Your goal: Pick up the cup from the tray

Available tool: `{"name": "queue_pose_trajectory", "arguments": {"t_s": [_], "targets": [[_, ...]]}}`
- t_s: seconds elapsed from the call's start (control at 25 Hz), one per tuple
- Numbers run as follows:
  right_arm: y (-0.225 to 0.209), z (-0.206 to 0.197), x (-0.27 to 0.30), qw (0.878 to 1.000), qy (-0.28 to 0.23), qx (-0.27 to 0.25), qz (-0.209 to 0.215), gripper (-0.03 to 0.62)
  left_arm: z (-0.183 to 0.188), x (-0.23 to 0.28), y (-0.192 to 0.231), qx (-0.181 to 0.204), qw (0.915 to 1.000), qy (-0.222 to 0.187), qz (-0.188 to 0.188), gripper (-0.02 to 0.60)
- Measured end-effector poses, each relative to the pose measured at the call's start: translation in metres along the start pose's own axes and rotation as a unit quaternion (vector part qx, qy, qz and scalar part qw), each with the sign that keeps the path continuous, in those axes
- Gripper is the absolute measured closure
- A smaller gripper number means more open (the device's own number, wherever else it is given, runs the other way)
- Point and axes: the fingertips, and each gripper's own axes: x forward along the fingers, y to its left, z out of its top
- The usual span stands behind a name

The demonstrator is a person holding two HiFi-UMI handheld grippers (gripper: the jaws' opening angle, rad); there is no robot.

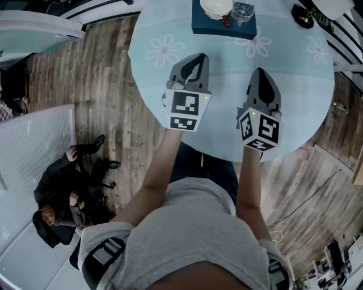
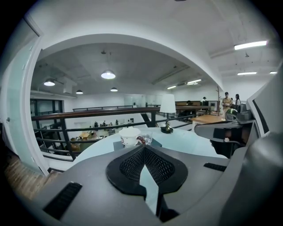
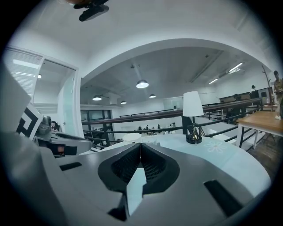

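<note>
While both tools hang over the near part of the round table (image 1: 295, 85) at the centre of the head view, the left gripper (image 1: 194, 63) and the right gripper (image 1: 260, 76) each have their jaws pressed together with nothing between them. Each gripper's own view confirms this. The clear cup (image 1: 243, 11) stands on the dark blue tray (image 1: 204, 25) at the top edge of the frame, just right of a white bowl (image 1: 216, 7) and well apart from both grippers.

Clear glass cup (image 1: 243, 11); smooth table (image 1: 227, 65); wood-plank floor (image 1: 96, 73).
</note>
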Motion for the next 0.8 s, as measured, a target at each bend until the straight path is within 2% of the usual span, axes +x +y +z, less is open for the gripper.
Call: {"name": "queue_pose_trajectory", "arguments": {"t_s": [0.36,0.8], "targets": [[0.011,-0.005,0.041,0.999,0.008,-0.001,0.045,0.585,-0.009,0.011,0.023,-0.005,0.9996,0.015,0.025,0.575],[0.024,-0.021,0.094,0.997,0.024,-0.037,0.065,0.586,-0.02,0.041,0.051,-0.033,0.9991,0.011,0.025,0.575]]}}
